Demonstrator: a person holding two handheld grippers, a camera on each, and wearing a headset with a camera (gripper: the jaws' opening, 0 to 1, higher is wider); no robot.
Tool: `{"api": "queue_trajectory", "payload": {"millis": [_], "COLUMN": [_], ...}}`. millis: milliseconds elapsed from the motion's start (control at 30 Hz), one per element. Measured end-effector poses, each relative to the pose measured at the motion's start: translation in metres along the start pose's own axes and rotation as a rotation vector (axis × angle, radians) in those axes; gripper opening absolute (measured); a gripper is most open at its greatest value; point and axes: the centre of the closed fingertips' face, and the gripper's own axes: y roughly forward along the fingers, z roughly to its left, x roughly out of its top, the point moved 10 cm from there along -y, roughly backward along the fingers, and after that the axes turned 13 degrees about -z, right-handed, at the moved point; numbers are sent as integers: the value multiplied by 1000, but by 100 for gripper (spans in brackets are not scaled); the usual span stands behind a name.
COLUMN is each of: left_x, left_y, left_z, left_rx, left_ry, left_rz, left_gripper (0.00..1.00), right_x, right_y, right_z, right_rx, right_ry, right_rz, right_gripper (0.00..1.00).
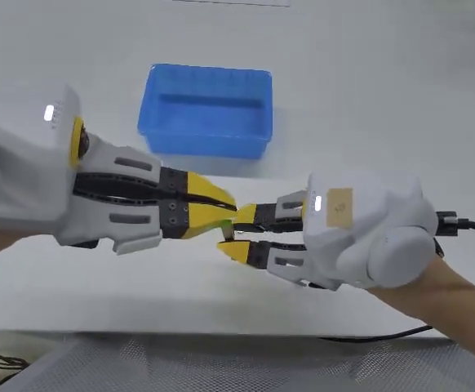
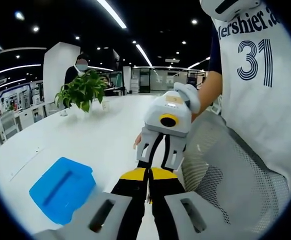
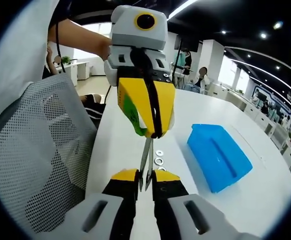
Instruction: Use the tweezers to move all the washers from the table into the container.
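From the left, the left tool [image 1: 228, 211] reaches in across the white tabletop [image 1: 368, 98], its yellow-tipped jaws pressed together. In the right gripper view these jaws are clenched on the upper end of the tweezers [image 3: 146, 160]. The thin metal legs hang out of the tips and point toward the right tool [image 3: 145, 176].

The two tools meet nose to nose, almost touching. In the right gripper view the tweezers' points sit in the narrow gap between the right tool's own yellow tips. In the head view that tool's jaws stand a little apart, one above and one below the left tool's tip, so it is released rather than gripping. Whether either jaw touches the tweezers cannot be told.

A few washers [image 3: 159, 161] lie flat on the tabletop in a short row. They sit just ahead of the right tool's tips and slightly to their right, below the left tool's jaws and close beside the tweezers' legs.

The blue container [image 1: 205, 139] stands on the tabletop beyond both tools in the head view. In the right gripper view it is ahead and to the right of the right tool, apart from the washers. A grey mesh chair [image 3: 40, 150] is to the left of that tool.
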Motion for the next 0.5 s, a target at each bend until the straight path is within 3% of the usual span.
{"api": "queue_trajectory", "payload": {"millis": [267, 400, 500], "left_x": [3, 2, 0], "left_y": [6, 11, 13], "left_z": [10, 14, 16], "left_rx": [-5, -5, -3], "left_ry": [10, 13, 16], "left_rz": [7, 8, 14], "left_gripper": [5, 5, 5], "right_x": [-2, -5, -8], "right_y": [-3, -4, -3], "right_z": [-8, -15, -18], "right_rx": [-56, -88, -90], "right_ry": [9, 14, 24], "right_rz": [-6, -8, -3], "right_gripper": [13, 19, 19]}}
